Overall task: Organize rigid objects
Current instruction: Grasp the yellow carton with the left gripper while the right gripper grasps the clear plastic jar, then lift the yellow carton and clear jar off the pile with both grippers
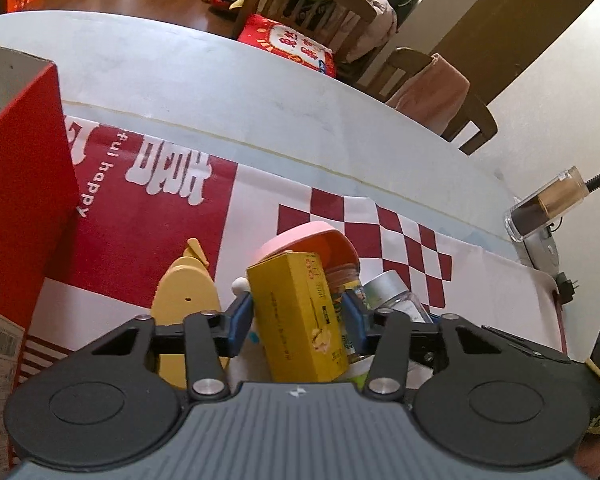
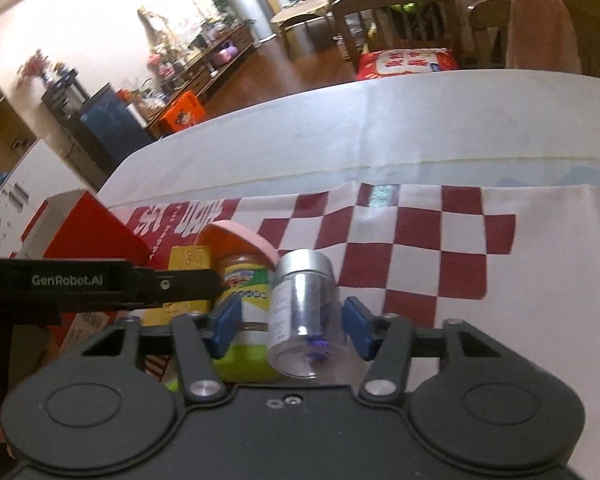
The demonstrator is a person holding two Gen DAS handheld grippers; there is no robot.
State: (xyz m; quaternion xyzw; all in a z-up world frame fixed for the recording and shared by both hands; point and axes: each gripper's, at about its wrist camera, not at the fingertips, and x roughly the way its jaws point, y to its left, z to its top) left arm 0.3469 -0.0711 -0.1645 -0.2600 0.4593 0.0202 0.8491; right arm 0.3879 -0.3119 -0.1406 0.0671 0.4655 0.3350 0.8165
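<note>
My left hand-held gripper [image 1: 298, 316] clamps the yellow box [image 1: 300, 316]; my right hand-held gripper [image 2: 292, 326] brackets the clear jar [image 2: 306, 320], contact unclear.

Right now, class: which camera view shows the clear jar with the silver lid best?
The right wrist view: the clear jar fills the middle, silver lid, label and base all showing. In the left wrist view the same jar is half hidden behind the yellow box.

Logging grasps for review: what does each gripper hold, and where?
Left gripper: yellow box, by its sides. Right gripper: clear jar between the pads; contact unclear.
</note>
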